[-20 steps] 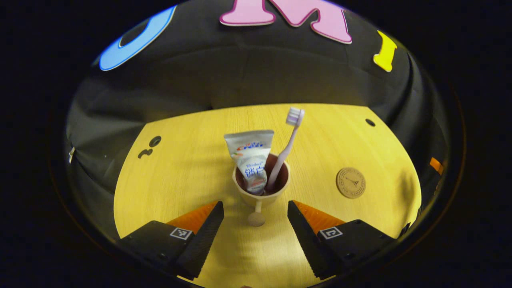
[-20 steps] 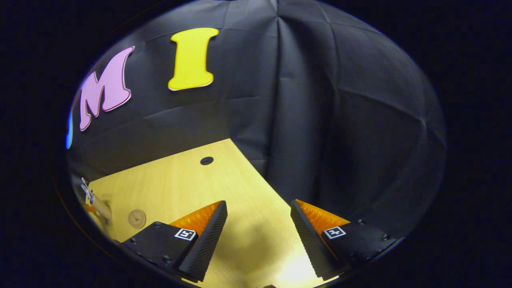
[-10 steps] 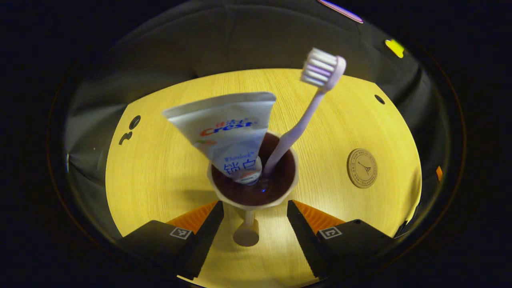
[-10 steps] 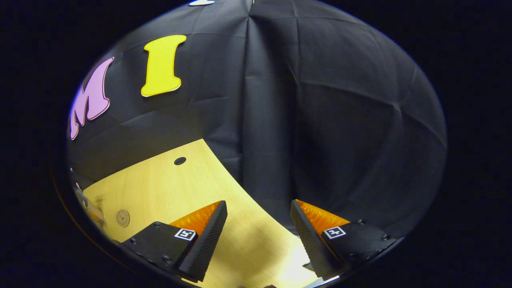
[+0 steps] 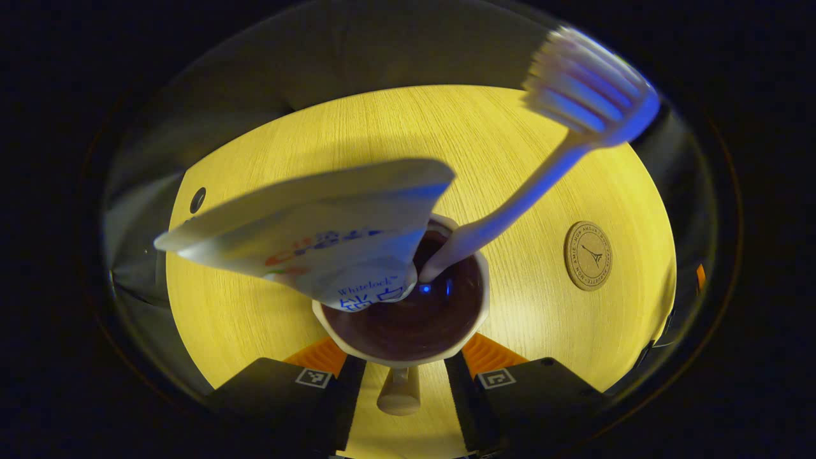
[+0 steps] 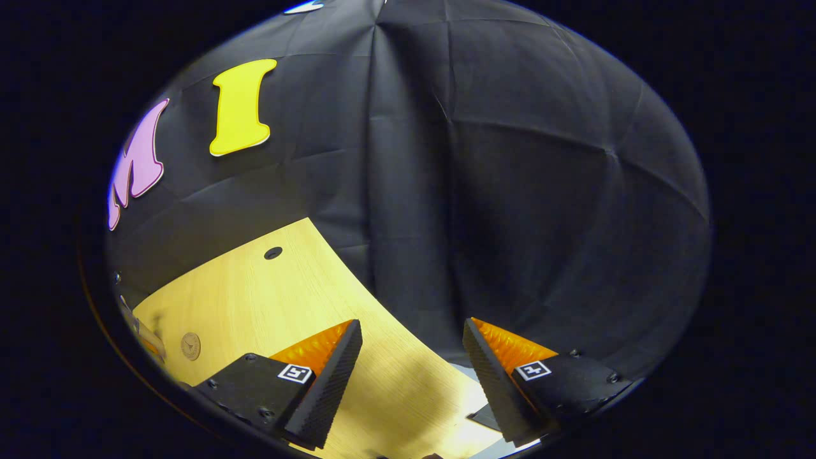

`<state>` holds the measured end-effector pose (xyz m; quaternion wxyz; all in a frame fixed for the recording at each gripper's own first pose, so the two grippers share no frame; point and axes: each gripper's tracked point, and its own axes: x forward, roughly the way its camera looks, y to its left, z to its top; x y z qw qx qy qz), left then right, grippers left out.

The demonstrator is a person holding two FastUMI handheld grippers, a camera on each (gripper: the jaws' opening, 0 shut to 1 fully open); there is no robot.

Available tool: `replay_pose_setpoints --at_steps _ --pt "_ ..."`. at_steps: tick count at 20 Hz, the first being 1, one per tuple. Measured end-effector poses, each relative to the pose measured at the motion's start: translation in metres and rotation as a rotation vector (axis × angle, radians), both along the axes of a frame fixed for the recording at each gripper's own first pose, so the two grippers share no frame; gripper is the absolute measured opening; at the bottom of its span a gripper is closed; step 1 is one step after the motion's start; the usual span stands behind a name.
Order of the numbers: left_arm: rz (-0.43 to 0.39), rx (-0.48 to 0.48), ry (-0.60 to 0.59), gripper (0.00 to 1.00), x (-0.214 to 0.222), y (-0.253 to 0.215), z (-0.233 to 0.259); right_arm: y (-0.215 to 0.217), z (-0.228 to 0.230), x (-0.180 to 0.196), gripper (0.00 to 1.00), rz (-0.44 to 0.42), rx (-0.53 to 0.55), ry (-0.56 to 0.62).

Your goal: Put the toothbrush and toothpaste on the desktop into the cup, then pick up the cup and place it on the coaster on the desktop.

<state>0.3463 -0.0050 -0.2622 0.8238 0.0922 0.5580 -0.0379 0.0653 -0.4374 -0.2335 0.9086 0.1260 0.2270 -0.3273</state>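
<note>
Cup [image 5: 408, 322] first: it stands on the table [image 5: 268, 299] with its dark inside turned up to the left gripper view, and it already carries both loads. Toothpaste [image 5: 319, 236] leans out over the rim toward the left of that view, its cap end down inside. Toothbrush [image 5: 542, 172] slants up the other way, bristles high and to the right. So the filling step looks done, and the step in hand is the pick-up of the cup.

Just below the rim a small knobbed handle [image 5: 398, 394] sticks out toward the camera, and the left tongs [image 5: 403, 398] straddle it. Their two fingers stand fairly narrow, one on each side of the handle, with table showing between finger and handle on both sides. They do not appear to press on it; whether their tops touch the cup's wall I cannot tell.

Coaster [image 5: 588, 255], a round disc, lies bare on the table well to the right of the cup.

Right tongs [image 6: 413, 376] hang wide and empty over the table's far edge, away from the work.

Next, I judge, the left tongs need to close firmly on the handle or wall, lift level so the leaning tube and brush stay in, then carry right and set the base squarely on the disc.
</note>
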Motion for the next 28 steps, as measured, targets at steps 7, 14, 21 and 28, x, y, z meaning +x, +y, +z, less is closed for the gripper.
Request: replay_pose_setpoints --at_steps 7,14,21,28 --pt "0.0 0.001 0.048 0.36 -0.007 0.004 -0.003 0.011 0.002 0.003 0.98 0.028 0.011 -0.006" --pt "0.012 -0.02 0.014 0.27 -0.007 0.001 0.002 0.023 0.007 0.006 0.98 0.06 0.005 -0.005" --pt "-0.083 0.006 -0.023 0.27 -0.005 -0.023 0.024 0.018 0.015 0.005 0.99 0.057 0.002 -0.011" --pt "-0.243 -0.014 -0.028 0.27 -0.007 -0.106 0.03 0.004 0.024 -0.005 0.99 0.024 -0.009 -0.01"
